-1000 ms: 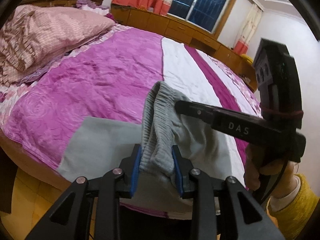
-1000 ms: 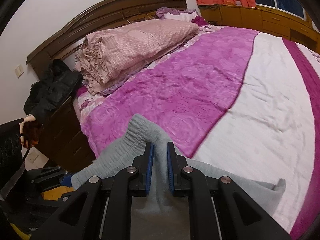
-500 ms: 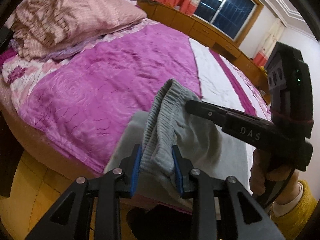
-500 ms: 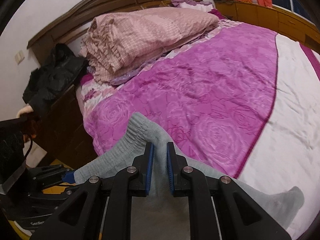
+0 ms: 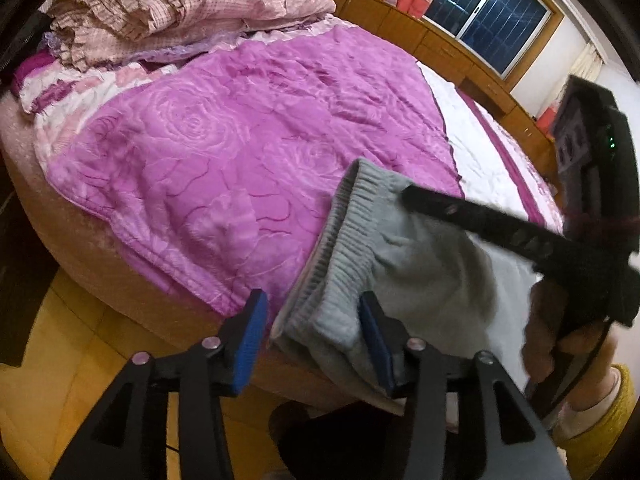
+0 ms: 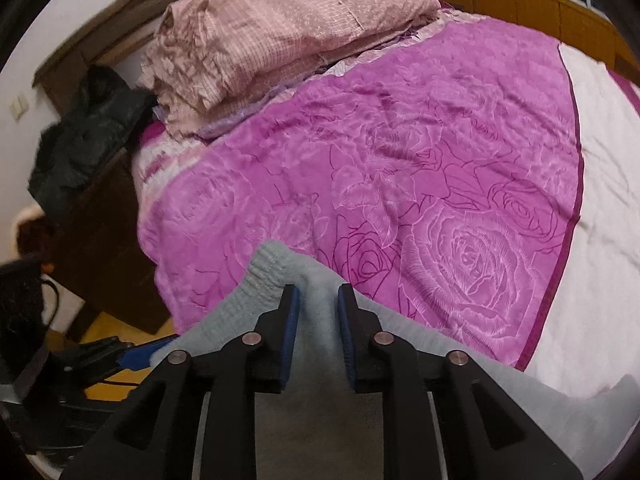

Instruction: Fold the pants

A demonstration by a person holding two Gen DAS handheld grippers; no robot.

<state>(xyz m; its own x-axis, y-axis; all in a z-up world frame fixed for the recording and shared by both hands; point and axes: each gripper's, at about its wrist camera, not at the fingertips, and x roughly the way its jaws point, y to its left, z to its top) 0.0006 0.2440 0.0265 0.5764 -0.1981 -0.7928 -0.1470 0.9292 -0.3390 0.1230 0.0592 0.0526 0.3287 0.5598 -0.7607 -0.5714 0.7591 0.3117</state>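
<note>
Grey sweatpants point(image 5: 420, 272) lie at the near edge of the bed, ribbed waistband point(image 5: 344, 232) toward the headboard. My left gripper point(image 5: 312, 300) straddles the waistband's near end. Its jaws are opening: the cloth leans on the right pad and a gap shows at the left pad. My right gripper point(image 6: 317, 292) pinches a raised ridge of the pants point(image 6: 320, 420) just behind the waistband, and its jaws are starting to open with the cloth still filling them. In the left wrist view the right gripper point(image 5: 412, 198) reaches in from the right, held by a hand point(image 5: 576, 344) in a yellow sleeve.
A purple rose-patterned bedspread point(image 5: 224, 152) with a white stripe point(image 6: 600, 200) covers the bed. A folded pink checked quilt point(image 6: 280, 40) lies by the wooden headboard. Black clothing point(image 6: 84, 136) sits on the nightstand at left. Yellow wooden floor point(image 5: 60, 340) lies below the bed edge.
Both grippers have sunk closer to the bed with the pants. The left jaws have spread apart off the waistband. The right jaws stand slightly wider.
</note>
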